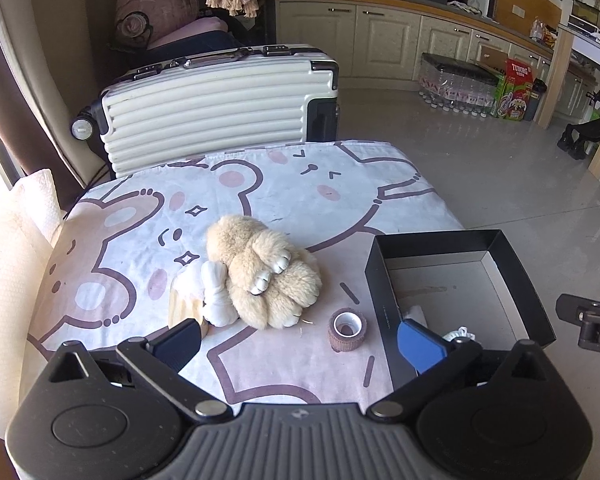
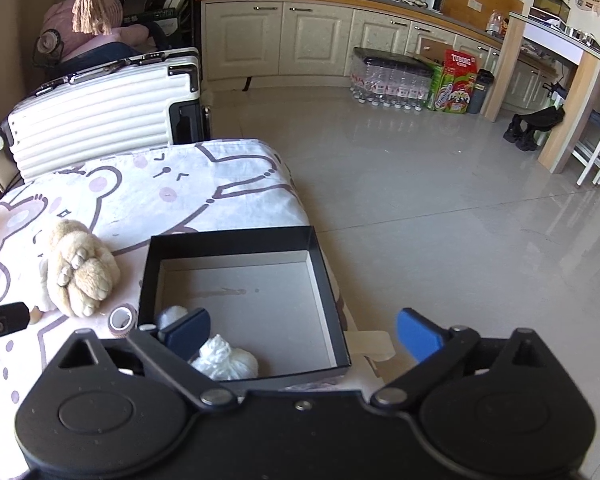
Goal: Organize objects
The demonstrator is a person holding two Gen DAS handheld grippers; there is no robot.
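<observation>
Both claws hang spread and empty above a cloth-covered surface printed with cartoon bears. From the left wrist view, the left claw has its dark pad near a white cloth bundle and its blue pad over the near corner of a black box; nothing sits between the fingers. A furry beige plush toy lies near the middle of the surface, leaning against the white cloth bundle on its left side. A small roll of brown tape stands just in front of the toy, between it and the box, touching neither.

Seen from the right wrist view, the right claw hovers over the box's near edge, its fingers wide apart, the left pad above the box interior and the right pad out past the box wall. The open box rests at the right edge of the surface and holds a white crumpled bundle in its near left corner; the remaining floor of the box is bare grey.

A cream ribbed suitcase lies on its side just behind the surface. Cream kitchen cabinets, packs of bottled water and a red-and-green carton line the far wall across a glossy tiled floor.
</observation>
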